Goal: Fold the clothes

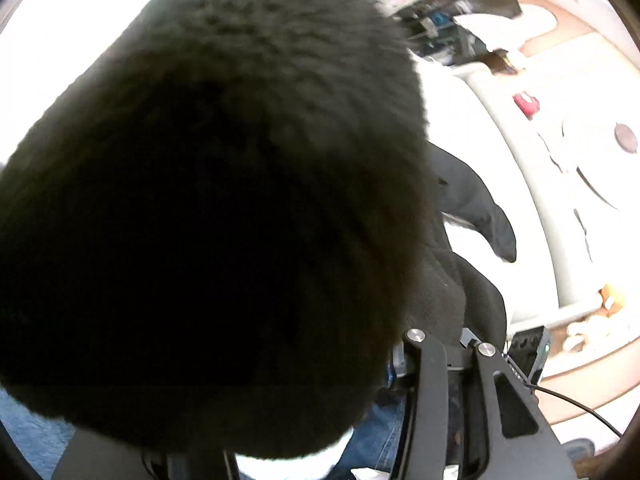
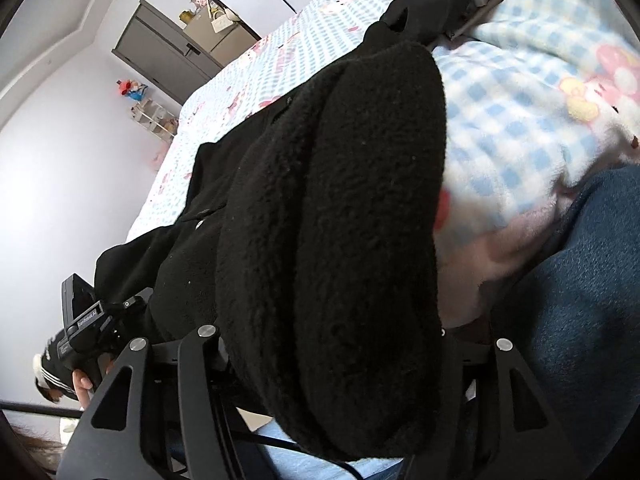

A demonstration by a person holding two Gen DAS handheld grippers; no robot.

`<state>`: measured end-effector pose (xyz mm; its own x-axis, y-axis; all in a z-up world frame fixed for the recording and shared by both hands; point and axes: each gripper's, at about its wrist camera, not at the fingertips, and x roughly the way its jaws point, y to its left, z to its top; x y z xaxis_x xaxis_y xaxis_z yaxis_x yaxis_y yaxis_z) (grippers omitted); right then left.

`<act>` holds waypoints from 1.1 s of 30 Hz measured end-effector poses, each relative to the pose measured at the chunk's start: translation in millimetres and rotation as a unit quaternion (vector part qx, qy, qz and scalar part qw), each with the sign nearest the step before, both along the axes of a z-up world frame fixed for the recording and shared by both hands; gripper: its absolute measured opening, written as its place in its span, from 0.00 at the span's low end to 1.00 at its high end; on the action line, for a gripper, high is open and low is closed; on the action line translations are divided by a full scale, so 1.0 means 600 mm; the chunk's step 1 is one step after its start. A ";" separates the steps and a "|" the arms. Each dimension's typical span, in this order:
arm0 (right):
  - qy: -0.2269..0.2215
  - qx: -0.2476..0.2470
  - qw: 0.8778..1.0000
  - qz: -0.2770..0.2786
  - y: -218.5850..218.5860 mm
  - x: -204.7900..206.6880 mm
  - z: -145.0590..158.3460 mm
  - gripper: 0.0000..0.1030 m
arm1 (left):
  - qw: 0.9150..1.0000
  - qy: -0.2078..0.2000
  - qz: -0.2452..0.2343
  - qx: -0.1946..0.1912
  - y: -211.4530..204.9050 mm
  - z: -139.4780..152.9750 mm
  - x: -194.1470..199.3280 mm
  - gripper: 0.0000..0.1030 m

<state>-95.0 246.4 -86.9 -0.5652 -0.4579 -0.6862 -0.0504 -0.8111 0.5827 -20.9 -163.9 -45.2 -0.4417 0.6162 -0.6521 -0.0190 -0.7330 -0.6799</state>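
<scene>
A black fleece garment is bunched in a thick fold over my right gripper. It rises between the black linkage arms and hides the fingertips, and the jaws look shut on it. It trails left across the blue checked bed to my left gripper, held in a hand. In the left wrist view the same black fleece garment hangs over the lens and buries my left gripper. Only the right-side arms of that gripper show.
A person's blue jeans press against the bed edge on the right. A grey cabinet and a small shelf stand by the far wall. The left wrist view shows a pale ceiling with a round lamp.
</scene>
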 end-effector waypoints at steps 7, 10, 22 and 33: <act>0.017 -0.024 1.000 0.000 0.004 -0.038 0.061 0.66 | 0.999 -0.013 -0.030 0.008 0.016 0.056 -0.065 0.63; 0.031 -0.036 0.999 0.002 0.001 -0.061 0.091 0.70 | 0.999 -0.025 -0.043 0.013 0.022 0.076 -0.096 0.70; 0.024 -0.071 0.997 0.019 0.027 -0.089 0.094 0.75 | 0.994 -0.049 -0.086 0.053 -0.030 0.104 -0.117 0.71; 0.115 -0.046 0.991 -0.047 0.054 -0.292 0.153 0.77 | 0.998 0.061 0.006 0.015 -0.004 0.195 -0.355 0.79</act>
<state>-270.1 278.7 4.6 -0.7443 -0.4511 -0.4925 0.0193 -0.7516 0.6593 -234.2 -166.3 71.6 -0.5242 0.6286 -0.5745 -0.0943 -0.7133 -0.6945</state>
